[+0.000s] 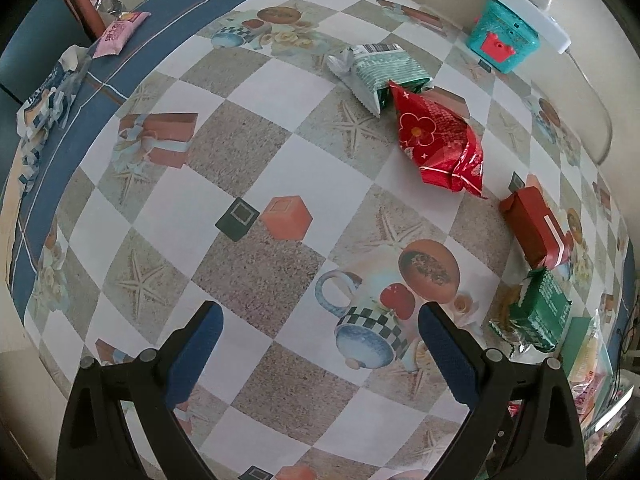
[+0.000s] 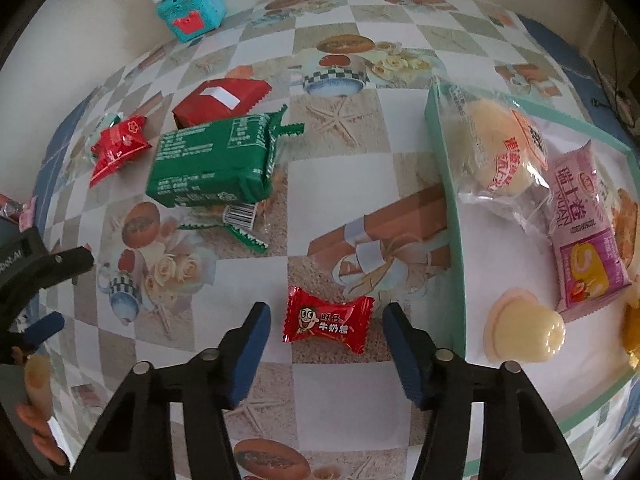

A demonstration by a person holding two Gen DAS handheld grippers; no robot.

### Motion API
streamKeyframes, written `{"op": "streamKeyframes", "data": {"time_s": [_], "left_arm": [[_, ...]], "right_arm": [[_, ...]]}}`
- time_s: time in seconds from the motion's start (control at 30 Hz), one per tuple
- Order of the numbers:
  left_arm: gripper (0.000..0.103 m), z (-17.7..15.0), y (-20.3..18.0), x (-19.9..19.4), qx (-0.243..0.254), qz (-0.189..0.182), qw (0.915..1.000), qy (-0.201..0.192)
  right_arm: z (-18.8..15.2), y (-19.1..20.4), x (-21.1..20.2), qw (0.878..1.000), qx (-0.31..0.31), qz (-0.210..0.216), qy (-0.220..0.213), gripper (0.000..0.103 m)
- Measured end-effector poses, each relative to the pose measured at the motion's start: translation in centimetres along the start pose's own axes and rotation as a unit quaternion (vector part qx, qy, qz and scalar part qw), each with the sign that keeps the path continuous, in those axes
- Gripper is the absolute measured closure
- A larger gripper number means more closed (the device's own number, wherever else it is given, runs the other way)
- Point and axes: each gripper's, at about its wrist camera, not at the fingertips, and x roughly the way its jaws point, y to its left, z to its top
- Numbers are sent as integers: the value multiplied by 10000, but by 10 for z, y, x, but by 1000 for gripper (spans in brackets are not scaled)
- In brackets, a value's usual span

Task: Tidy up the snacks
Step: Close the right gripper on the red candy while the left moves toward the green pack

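So you're partway: a bun, pink pack and jelly cup already sit in the tray (image 2: 444,152) at three o'clock, while your right gripper (image 2: 326,354) straddles the red candy (image 2: 328,322), jaws half-spread and not yet touching, and your left gripper (image 1: 320,356) hangs wide and empty with packets at one o'clock still loose.

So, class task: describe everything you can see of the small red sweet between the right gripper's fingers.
The small red sweet is wrapped in shiny red foil with crimped, zigzag ends, a cartoon face and white lettering. It lies flat and slightly tilted on the checked tablecloth, between the open fingers of the right gripper, which do not touch it. The tray stands to its right.
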Motion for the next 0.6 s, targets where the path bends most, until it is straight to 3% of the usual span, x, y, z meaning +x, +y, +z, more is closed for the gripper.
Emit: {"op": "streamKeyframes", "data": {"time_s": [0.2,0.6], "left_arm": [[5,-1,-7,-4,52,2,10000,-18],[5,-1,-35,-25,227,-261,9993,-168]], "right_arm": [[-6,10,-1,9995,-231,-229,-59,66],[-1,2,-13,9989,-307,-172,-309,68]]}}
